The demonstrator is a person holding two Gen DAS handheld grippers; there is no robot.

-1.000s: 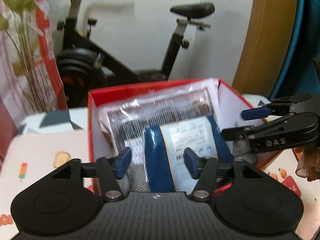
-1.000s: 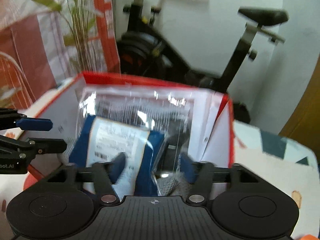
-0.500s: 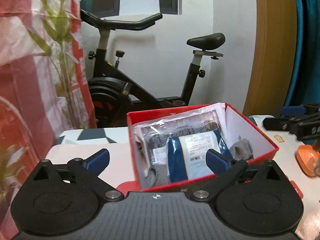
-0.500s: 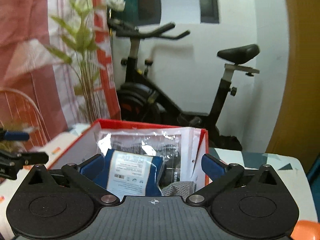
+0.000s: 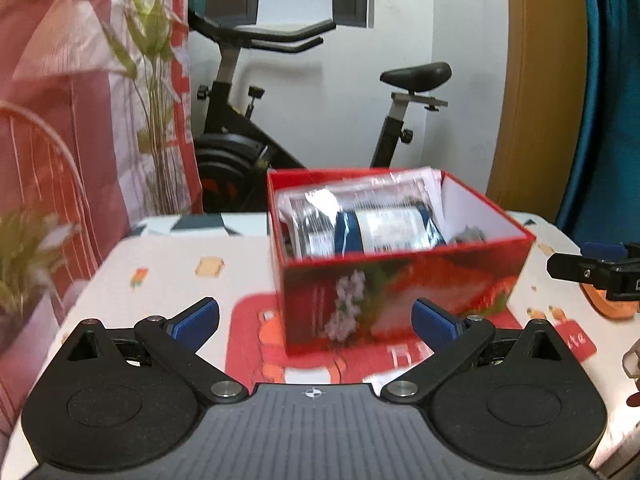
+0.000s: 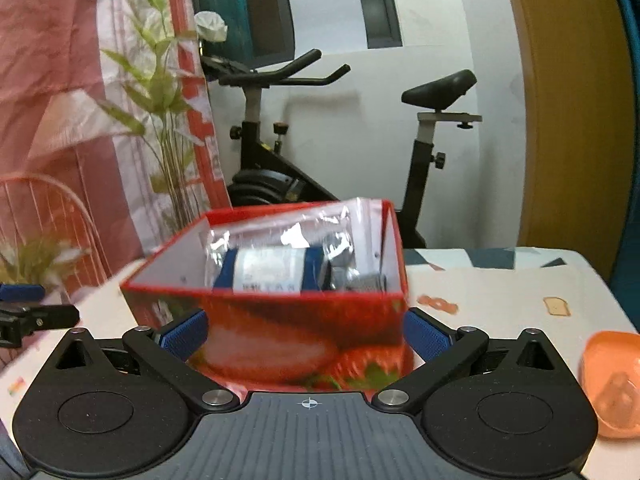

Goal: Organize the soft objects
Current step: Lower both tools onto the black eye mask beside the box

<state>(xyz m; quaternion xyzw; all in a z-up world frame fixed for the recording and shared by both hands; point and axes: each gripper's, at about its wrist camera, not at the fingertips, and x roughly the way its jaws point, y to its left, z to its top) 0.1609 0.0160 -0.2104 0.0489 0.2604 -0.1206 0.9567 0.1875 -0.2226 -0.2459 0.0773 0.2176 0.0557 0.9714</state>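
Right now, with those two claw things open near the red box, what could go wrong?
The plastic packets stand above the rim of the red box, so they might slide or tip out if it is bumped. The open right gripper sits close to the box front and could nudge it. The orange object beside it lies where a sideways move might knock it.

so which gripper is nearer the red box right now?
Right. The right gripper sits right at the red box, open fingers flanking its near wall. The left gripper is open too, set further back with tablecloth showing between.
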